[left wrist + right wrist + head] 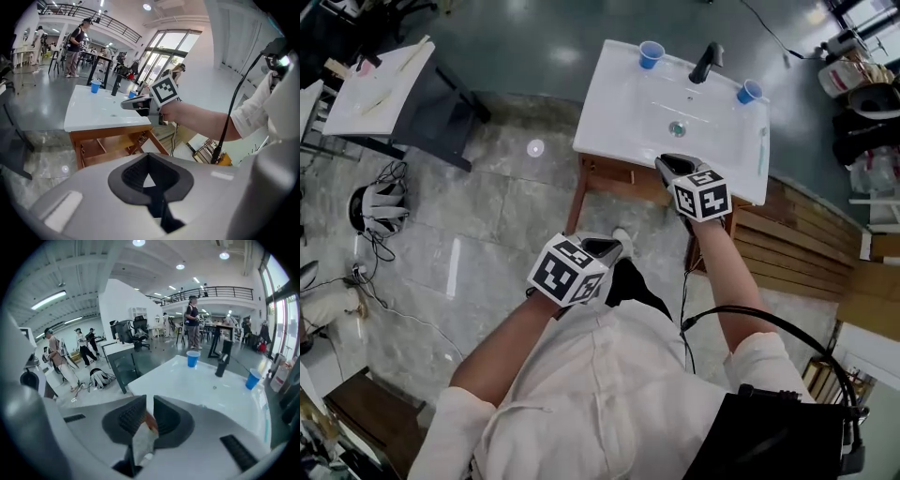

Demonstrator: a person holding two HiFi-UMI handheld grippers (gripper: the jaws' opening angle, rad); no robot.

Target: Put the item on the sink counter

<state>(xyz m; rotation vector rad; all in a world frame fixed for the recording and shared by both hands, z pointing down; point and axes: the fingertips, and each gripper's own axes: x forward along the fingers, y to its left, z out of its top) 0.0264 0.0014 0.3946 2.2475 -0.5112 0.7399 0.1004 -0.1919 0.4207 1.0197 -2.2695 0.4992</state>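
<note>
My right gripper (pixel 668 165) hovers over the front edge of the white sink counter (pixel 614 103). In the right gripper view its jaws (pixel 150 409) pinch a small whitish packet with an orange end (pixel 143 439), which hangs down between the pads. The counter (pixel 187 380) lies just ahead, with a black faucet (pixel 221 363) and a drain (pixel 677 128). My left gripper (pixel 602 248) is held low by the person's body, away from the sink, jaws (pixel 149 176) together with nothing in them. From the left gripper view the right gripper (pixel 129 104) shows above the counter's near corner.
Two blue cups (pixel 651 53) (pixel 749 91) stand at the counter's back, either side of the faucet (pixel 706 63). A thin toothbrush-like stick (pixel 762 150) lies along the right rim. A wooden frame (pixel 609 178) carries the sink. A dark table (pixel 403 94) stands far left; cables lie on the floor.
</note>
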